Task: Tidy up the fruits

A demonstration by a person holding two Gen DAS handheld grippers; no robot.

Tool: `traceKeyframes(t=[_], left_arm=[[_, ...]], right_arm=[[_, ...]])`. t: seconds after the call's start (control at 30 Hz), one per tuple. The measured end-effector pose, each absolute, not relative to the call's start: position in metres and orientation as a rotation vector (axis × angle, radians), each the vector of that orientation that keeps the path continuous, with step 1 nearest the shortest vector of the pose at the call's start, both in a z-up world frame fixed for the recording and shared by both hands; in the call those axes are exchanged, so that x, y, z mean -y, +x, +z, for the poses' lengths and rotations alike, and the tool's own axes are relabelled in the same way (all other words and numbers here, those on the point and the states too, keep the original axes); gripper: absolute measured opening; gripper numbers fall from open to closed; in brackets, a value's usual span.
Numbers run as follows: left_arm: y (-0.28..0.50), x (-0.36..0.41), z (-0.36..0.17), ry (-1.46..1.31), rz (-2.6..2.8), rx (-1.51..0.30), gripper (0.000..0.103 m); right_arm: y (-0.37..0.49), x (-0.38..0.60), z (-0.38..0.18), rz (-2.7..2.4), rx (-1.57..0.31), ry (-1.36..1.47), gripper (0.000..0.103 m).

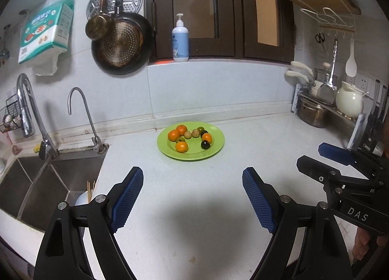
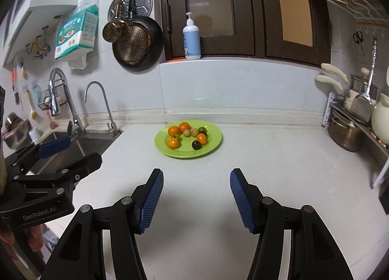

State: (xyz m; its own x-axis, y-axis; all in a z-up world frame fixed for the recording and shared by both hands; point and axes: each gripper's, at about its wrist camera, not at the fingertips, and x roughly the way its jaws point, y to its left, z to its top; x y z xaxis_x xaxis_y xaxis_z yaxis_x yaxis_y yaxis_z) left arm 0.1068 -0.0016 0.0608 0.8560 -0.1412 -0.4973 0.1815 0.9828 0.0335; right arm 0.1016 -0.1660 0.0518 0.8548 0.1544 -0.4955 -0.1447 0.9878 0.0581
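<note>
green round plate [image 1: 214,144] on white countertop [image 1: 194,195] near back wall, holding small orange, tan and dark fruits [image 1: 181,146]. left gripper [image 1: 192,197] and right gripper [image 2: 196,197] both released, well short of plate.

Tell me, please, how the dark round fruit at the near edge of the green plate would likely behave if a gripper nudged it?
The dark fruit looks round and glossy, so it would probably roll and may slip between pads. The green plate seems shallow, so it might roll off onto the counter.

Partly hidden, partly cut off

Right tool [image 1: 340,158] cropped by the frame's right edge; dark fruit [image 1: 180,139] half hidden behind an orange [image 1: 181,146]; sink [image 1: 36,182] clipped at left.
</note>
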Motion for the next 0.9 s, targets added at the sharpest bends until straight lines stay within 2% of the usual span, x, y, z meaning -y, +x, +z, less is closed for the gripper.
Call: traceKeyframes(t=[0.3,0.6,0.73,0.9], left_arm=[[0.076,0.001,0.067,0.075,-0.166,-0.507,0.086],[0.061,-0.002,0.07,0.08,-0.15,-0.5,0.092],[0.055,-0.004,0.07,0.077,-0.14,-0.493,0.101],[0.047,-0.006,0.072,0.078,-0.119,-0.475,0.103]], right_arm=[[0.071,0.167,0.058,0.171,-0.506,0.024,0.058],[0.055,0.164,0.061,0.179,-0.488,0.028,0.058],[0.051,0.163,0.062,0.179,-0.486,0.028,0.058],[0.048,0.161,0.062,0.182,-0.483,0.024,0.058]])
